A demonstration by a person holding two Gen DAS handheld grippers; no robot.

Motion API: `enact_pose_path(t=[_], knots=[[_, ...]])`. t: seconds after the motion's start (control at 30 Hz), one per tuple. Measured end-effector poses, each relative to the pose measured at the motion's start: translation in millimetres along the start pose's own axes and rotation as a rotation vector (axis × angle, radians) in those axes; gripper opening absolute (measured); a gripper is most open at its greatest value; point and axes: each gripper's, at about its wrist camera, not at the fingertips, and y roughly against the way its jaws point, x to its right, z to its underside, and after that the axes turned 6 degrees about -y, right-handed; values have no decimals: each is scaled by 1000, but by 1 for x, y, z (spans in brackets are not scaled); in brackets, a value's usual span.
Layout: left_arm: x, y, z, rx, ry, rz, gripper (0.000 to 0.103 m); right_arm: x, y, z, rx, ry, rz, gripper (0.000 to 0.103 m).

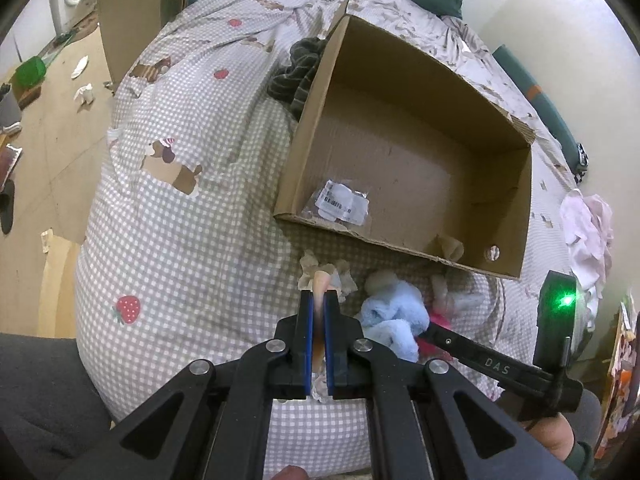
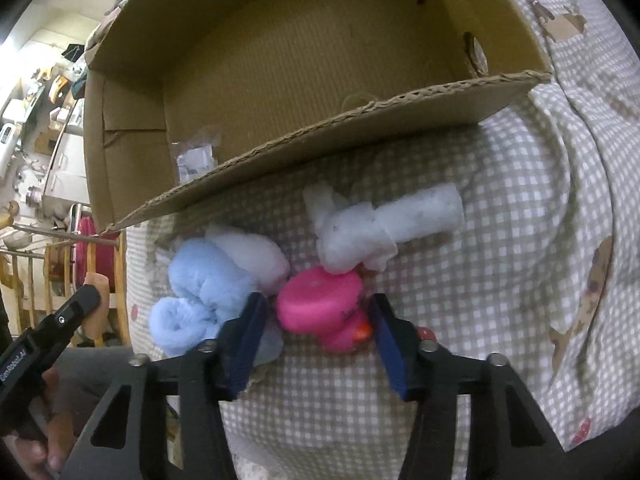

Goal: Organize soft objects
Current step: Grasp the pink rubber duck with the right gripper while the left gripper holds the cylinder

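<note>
- Down at the bottom centre of the left wrist view: left gripper [image 1: 319, 300], clenched on a thin peach-coloured soft piece [image 1: 319, 286] squeezed between its blue pads [image 1: 306, 336].
- Lower centre of the right wrist view: right gripper [image 2: 316, 316], released and spread wide, one finger on either side of a pink roll [image 2: 318, 304]; contact with the roll impossible to tell.
- Just left of the pink roll: a fluffy light-blue bundle [image 2: 192, 300], touching it, with a pale rolled end [image 2: 256, 256] on top.
- Just above the pink roll: a knotted white cloth [image 2: 380, 224], lying on the checked bedspread [image 2: 500, 208].
- Upper half of both views: an open cardboard box [image 1: 420, 92], resting on the bedspread, with only a small clear packet with white labels [image 1: 340, 200] near its lower left corner.
- Beside the box's upper left wall: a dark striped garment [image 1: 298, 72], outside the box.
- Right edge of the left wrist view: a heap of pale pink and white clothes [image 1: 588, 228].
</note>
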Motion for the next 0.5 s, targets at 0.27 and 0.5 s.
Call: enact_pose_path(t=[0.27,0.5], knots=[[-2,-1,-1,8,-11,-33,5,-1,13,8,21,13,6,47],[-4,2,1,38,-30,-86,5,-4,37,16,79,33,18,47]])
